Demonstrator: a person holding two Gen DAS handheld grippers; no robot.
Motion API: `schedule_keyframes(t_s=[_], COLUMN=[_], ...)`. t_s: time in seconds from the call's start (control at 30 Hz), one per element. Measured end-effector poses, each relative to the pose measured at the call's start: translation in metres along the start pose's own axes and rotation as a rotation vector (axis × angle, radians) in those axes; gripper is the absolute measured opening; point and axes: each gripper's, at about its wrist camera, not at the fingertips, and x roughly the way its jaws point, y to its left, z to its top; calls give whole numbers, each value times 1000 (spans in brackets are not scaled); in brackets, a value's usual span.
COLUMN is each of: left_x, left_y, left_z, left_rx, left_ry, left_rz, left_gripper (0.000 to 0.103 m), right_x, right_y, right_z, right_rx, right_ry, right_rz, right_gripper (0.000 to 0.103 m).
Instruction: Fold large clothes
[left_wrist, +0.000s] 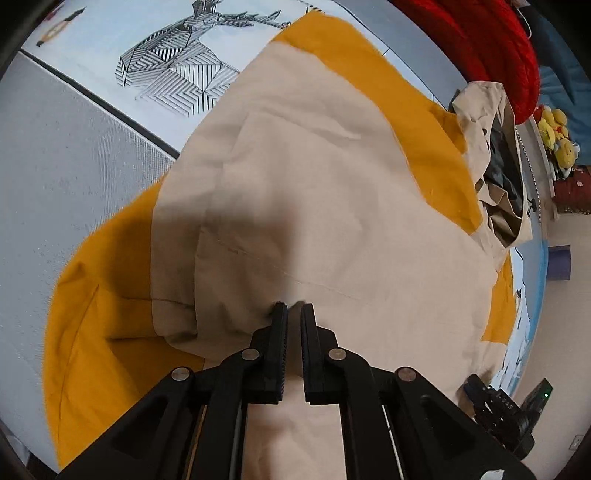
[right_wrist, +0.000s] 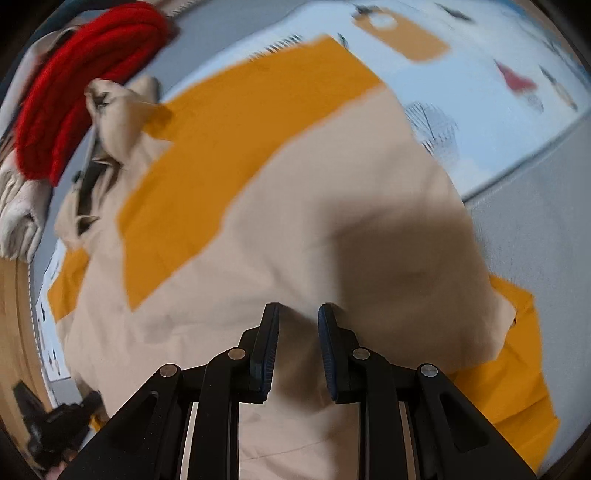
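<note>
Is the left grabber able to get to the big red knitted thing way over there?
Probably not from here. The left gripper has its jaws nearly shut, down at the beige-and-yellow garment. The red knit lies beyond the garment's far end, so the hand would need to travel over.

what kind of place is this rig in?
Probably a home room, maybe a child's, with laundry being folded. A beige-and-mustard cloth garment lies spread over a light blue printed sheet, with a red chunky knit and yellow plush toys nearby.
</note>
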Motion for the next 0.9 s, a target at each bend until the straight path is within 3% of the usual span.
schedule_keyframes(t_s=[0.1,0.2,0.33,0.4,0.6,0.7,0.9], left_x=[-15,-17,-12,-16,-45,-54,-74], left_y=[-11,-15,-13,-21,-64,-74,-81], left_z=[0,0,2,2,-16,-26,-48], left_rx=[48,72,65,95,314,362,415], left_ry=[-61,-71,-52,-80,-233,-275,-358], left_rz=[18,30,39,47,53,47,25], left_gripper=[10,15,15,15,15,16,40], right_x=[-13,-22,-1,-3,-54,-81,-110], right_y=[9,16,2,0,34,47,49], right_z=[1,2,2,1,-8,-18,-43], right_rx=[-36,-91,-27,-28,-194,-285,-373], right_ry=[-54,-98,0,-7,-223,-321,-388], right_rz=[-2,9,-1,-11,-33,-52,-82], right_gripper=[24,24,24,24,24,24,24])
